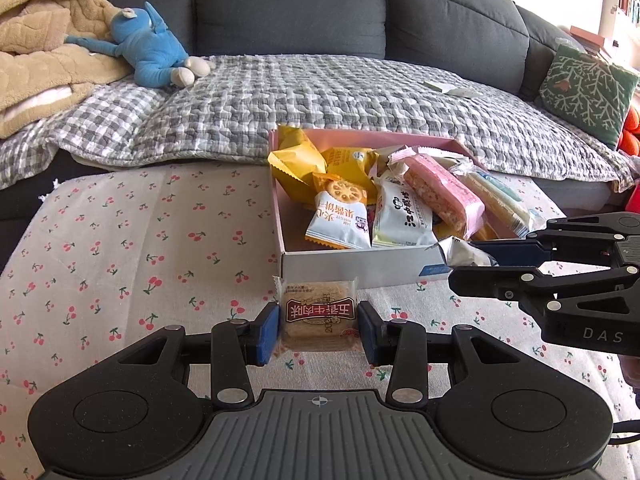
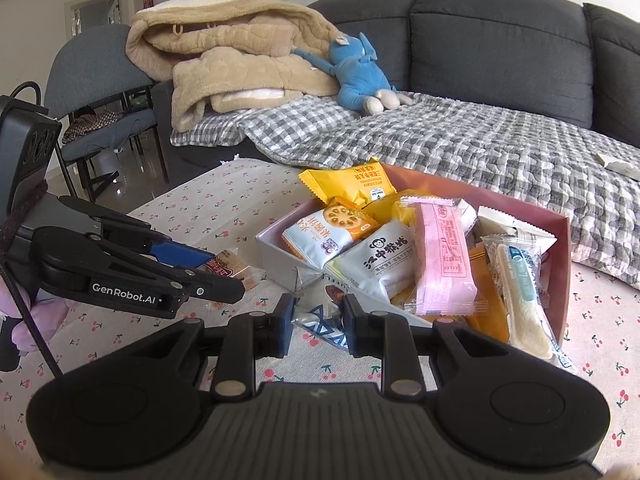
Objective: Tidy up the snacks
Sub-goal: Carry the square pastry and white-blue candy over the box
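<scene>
The left tool (image 1: pixel 318 330) was clamped on a brown biscuit pack (image 1: pixel 318 314) held just above the bench (image 1: pixel 120 240), before the box (image 1: pixel 360 266). The right tool (image 2: pixel 316 322) pinched a silver pack (image 2: pixel 320 320) by the box's near corner. To do this well, I'd say each pack should clear the near wall before release, landing in a free spot. The box already held yellow packs (image 2: pixel 352 188), a pink bar (image 2: pixel 442 256), a white pack (image 2: pixel 378 264) and a pale wafer (image 2: pixel 520 300).
</scene>
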